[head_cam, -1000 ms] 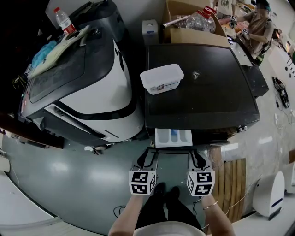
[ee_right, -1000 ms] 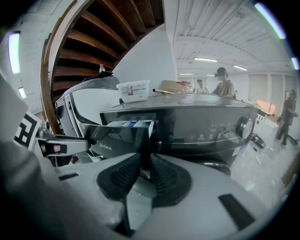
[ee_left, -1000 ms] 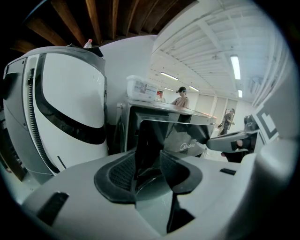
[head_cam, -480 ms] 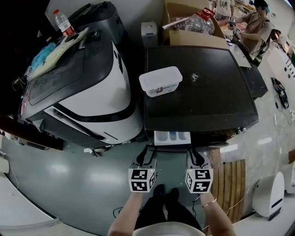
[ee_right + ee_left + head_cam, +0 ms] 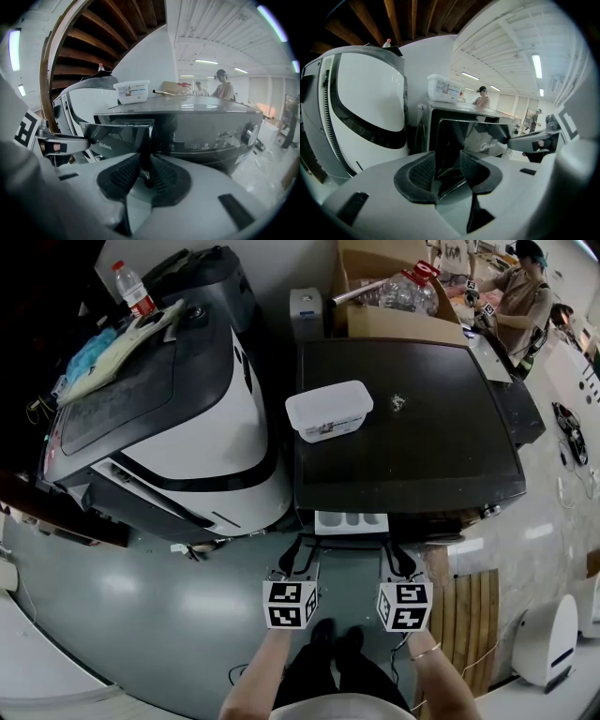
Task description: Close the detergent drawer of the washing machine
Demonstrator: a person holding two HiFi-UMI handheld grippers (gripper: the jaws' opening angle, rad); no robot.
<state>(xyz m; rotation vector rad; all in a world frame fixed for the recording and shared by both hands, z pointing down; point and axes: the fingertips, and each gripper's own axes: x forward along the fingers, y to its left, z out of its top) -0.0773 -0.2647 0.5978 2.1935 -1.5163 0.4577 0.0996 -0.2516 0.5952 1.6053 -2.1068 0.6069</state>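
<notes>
washing machine (image 5: 403,427): a dark, flat-topped body is seen right of centre in the head view, set just beside a white-and-black appliance (image 5: 187,418) on its left.
detergent drawer (image 5: 352,520): it is found at the upper left of the washing machine's front, partly pulled out. Its white compartments are exposed from above, and its dark front panel is turned toward both grippers.
left gripper (image 5: 448,159): it is held low in front of the machine, near the drawer's left end; contact with the drawer cannot be made out. Its pads (image 5: 423,171) are set well apart and released, with nothing grasped. Only the drawer's front is seen beyond the gap.
right gripper (image 5: 144,164): it is held level with the left one, near the drawer's right end. Its pads (image 5: 119,177) are parted by a narrower slit than the left pair. Nothing is clamped between them, and the drawer's right edge is lined up behind the slit.
plastic tub (image 5: 328,411): a white tub is set on the machine's top, toward its front left.
cardboard box (image 5: 398,315): it is placed behind the machine, with a clear plastic jug (image 5: 403,285) lying in it.
water bottle (image 5: 129,285): a red-capped bottle is stood at the back of the appliance, beside crumpled cloths (image 5: 108,348).
wooden mat (image 5: 473,610): it is laid on the grey floor (image 5: 141,596), right of the right gripper.
person (image 5: 520,296): one is seen standing at the far right rear, past the machine's back corner.
</notes>
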